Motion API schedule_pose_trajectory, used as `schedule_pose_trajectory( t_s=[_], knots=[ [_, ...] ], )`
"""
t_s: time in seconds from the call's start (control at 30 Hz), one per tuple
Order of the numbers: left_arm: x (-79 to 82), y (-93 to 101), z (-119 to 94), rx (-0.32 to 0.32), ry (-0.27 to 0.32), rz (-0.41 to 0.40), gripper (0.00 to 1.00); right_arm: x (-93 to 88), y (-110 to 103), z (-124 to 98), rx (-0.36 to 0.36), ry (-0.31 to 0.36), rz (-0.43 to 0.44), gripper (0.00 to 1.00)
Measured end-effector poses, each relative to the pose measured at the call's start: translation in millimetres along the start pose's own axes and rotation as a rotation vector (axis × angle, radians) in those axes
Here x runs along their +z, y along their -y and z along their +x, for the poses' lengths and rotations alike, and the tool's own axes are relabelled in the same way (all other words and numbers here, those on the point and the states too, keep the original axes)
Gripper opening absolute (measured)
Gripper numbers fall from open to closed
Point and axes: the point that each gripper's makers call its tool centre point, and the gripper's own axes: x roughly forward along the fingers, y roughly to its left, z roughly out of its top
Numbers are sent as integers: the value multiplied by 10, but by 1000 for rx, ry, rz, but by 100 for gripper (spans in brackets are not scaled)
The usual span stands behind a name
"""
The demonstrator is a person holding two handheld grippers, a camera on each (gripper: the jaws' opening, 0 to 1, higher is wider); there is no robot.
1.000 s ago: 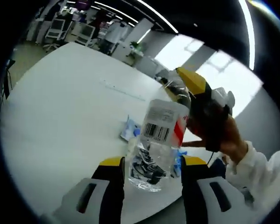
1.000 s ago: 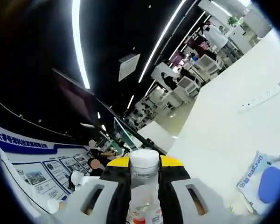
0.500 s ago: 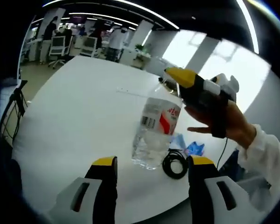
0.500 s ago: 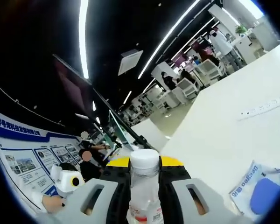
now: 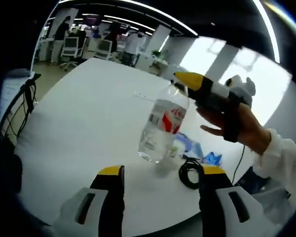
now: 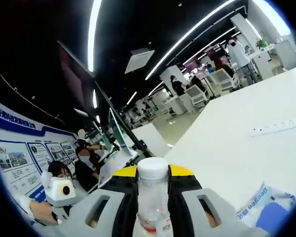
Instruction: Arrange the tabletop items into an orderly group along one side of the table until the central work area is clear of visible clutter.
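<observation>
A clear plastic water bottle (image 5: 163, 126) with a red and white label hangs tilted over the white table (image 5: 79, 128), its base close to the surface. My right gripper (image 5: 186, 81) comes in from the right, held by a hand, and is shut on the bottle's neck. In the right gripper view the white cap (image 6: 153, 168) stands up between the jaws of my right gripper (image 6: 153, 174). My left gripper (image 5: 161, 173) is open near the table's front edge, short of the bottle, with nothing between its jaws.
A black cable coil (image 5: 190, 173) lies right of the bottle, with blue packets (image 5: 193, 148) behind it. A blue-printed tissue pack (image 6: 266, 200) lies at lower right. A white power strip (image 6: 278, 126) lies mid-table. Office desks, chairs and people are beyond the table.
The bottle, earlier with its base between my open left jaws, has drawn away ahead in the right gripper's hold and stands more upright. The cable coil has come into view.
</observation>
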Motion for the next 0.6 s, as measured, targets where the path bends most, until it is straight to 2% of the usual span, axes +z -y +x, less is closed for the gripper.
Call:
schedule_pose_trajectory(
  t_s=[0.13,0.23,0.27,0.4,0.53,0.6],
  knots=[
    [29,-31,-38,18,16,11,55,-44,48,122,-10,-14,-40,17],
    [1,-41,-55,-18,41,-160,54,-75,91,206,-27,-23,-74,17],
    [22,-48,-69,-27,55,-173,55,-84,99,226,-30,-26,-89,17],
    [75,-106,-117,4,79,-134,54,-137,75,277,-32,-40,-139,17],
    [63,-112,-92,12,72,-125,55,-173,91,333,-40,-52,-176,17],
    [41,-88,-80,19,54,-77,55,-188,104,352,-48,-62,-190,17]
  ],
)
